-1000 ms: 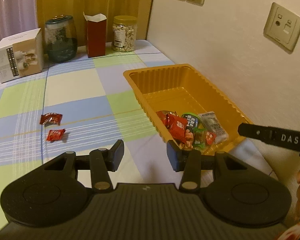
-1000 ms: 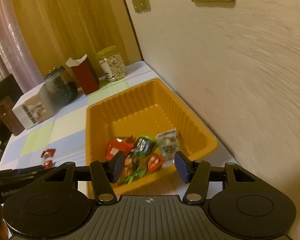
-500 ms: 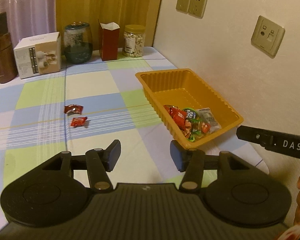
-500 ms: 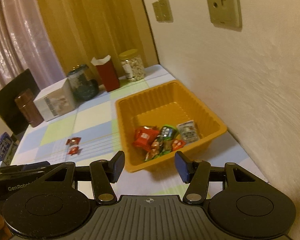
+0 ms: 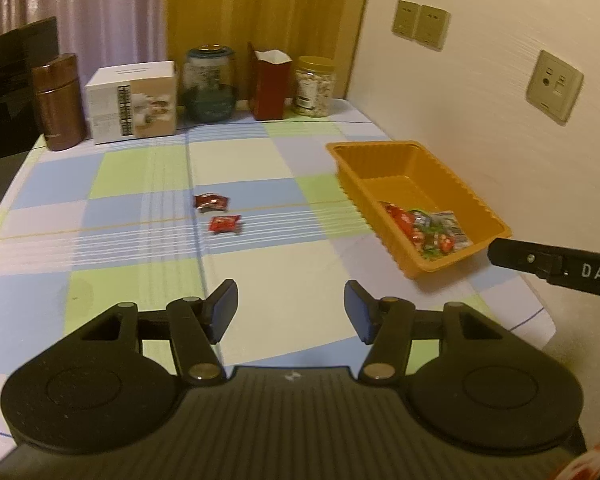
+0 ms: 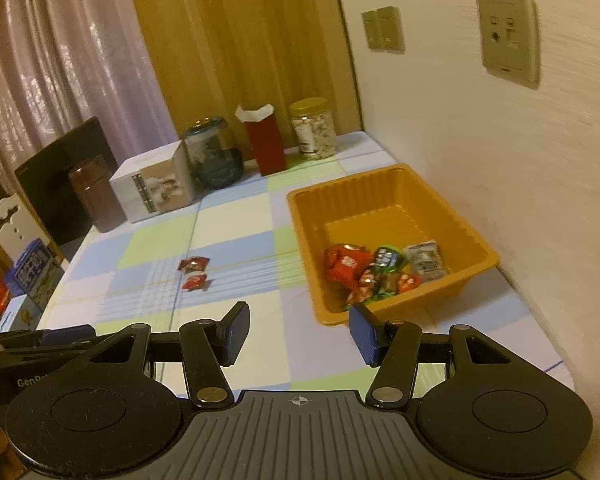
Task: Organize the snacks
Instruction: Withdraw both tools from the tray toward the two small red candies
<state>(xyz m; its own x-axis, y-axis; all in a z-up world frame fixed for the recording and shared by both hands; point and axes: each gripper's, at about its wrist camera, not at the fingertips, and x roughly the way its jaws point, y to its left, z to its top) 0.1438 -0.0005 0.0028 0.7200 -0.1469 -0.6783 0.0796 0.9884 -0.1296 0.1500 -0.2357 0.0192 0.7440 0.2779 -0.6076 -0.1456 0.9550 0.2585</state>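
Note:
An orange tray [image 5: 396, 160] [image 6: 380, 196] stands at the table's right side by the wall, with several snack packets [image 5: 428, 228] [image 6: 372, 268] piled at its near end. Two red snack packets lie loose on the checked cloth, one farther [image 5: 211, 201] [image 6: 195, 263] and one nearer [image 5: 225, 223] [image 6: 196, 281]. My left gripper [image 5: 290, 312] is open and empty, held back near the table's front edge. My right gripper [image 6: 298, 332] is open and empty, just short of the tray's near corner.
At the back stand a brown canister [image 5: 58, 102], a white box [image 5: 134, 102], a dark glass jar [image 5: 210, 84], a red carton [image 5: 270, 84] and a nut jar [image 5: 314, 86]. The wall [image 5: 500, 100] runs along the right. A black chair [image 5: 8, 88] is at left.
Both grippers have pulled back and up from the tray; the table, tray and loose packets look farther away. Both stay open and empty.

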